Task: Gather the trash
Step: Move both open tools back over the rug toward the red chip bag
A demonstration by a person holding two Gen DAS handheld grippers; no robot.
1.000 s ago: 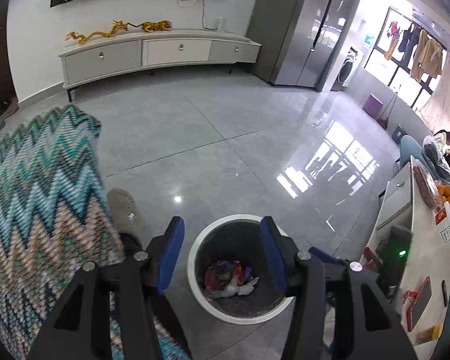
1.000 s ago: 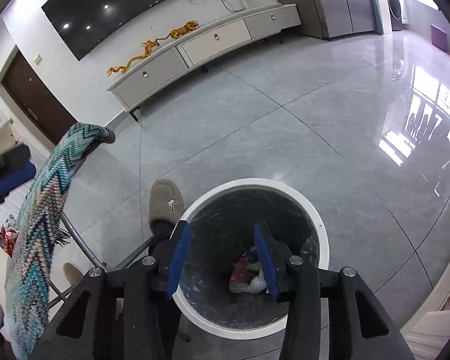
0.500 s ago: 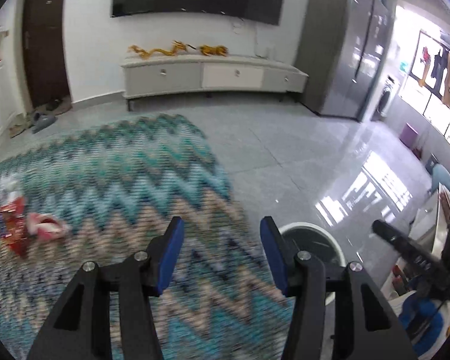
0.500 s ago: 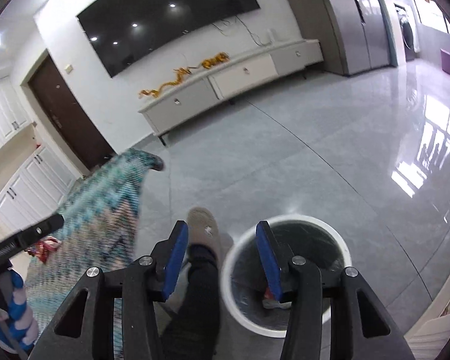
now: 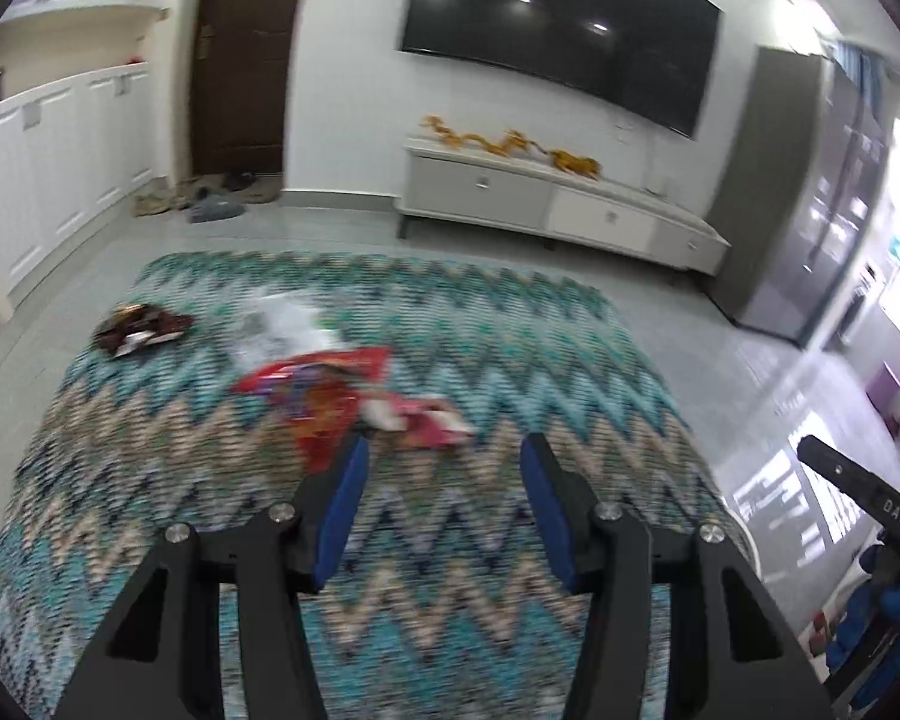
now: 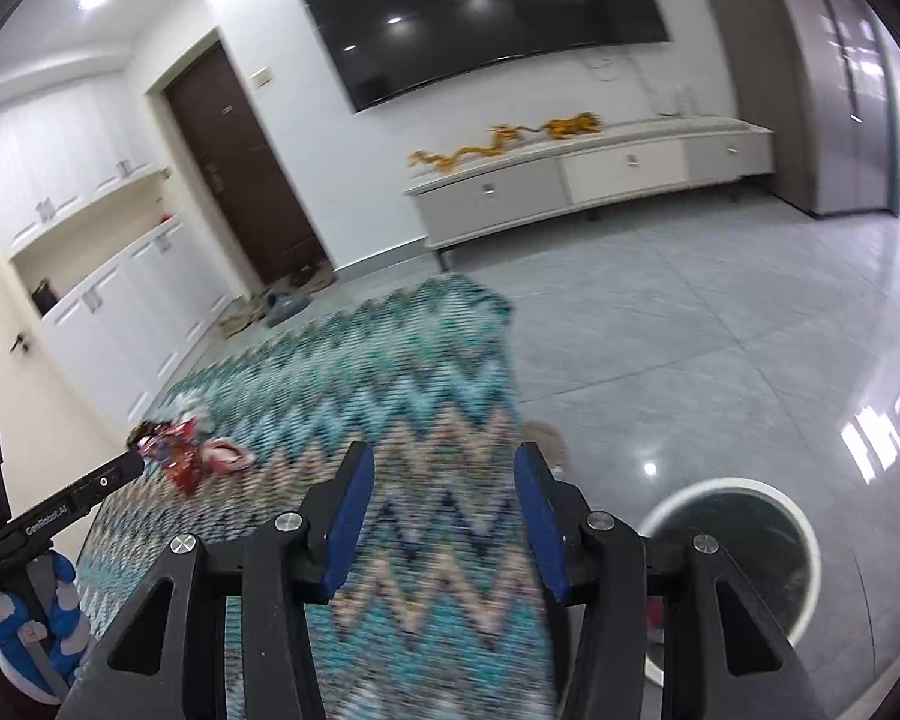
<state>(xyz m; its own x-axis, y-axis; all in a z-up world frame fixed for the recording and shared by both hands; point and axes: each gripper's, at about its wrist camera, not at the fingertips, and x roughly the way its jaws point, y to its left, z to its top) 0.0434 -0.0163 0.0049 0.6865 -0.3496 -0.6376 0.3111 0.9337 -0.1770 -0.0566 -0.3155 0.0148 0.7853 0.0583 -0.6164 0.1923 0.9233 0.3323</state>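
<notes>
Several wrappers lie on a table covered by a zigzag cloth: a red wrapper, a pink one, crumpled white plastic and a dark wrapper. My left gripper hangs open and empty above the cloth, just short of the red and pink wrappers. My right gripper is also open and empty, over the cloth's right edge. From there the wrapper pile is far to the left. The white-rimmed bin stands on the floor at the lower right.
A grey slipper lies on the tiled floor beside the cloth's edge. A low TV cabinet and a wall screen stand at the back, with shoes by a dark door. White cupboards line the left wall.
Both views have swung left and up, away from the bin on the floor and onto the cloth-covered table. The wrappers have come into view. Both grippers stayed open and empty.
</notes>
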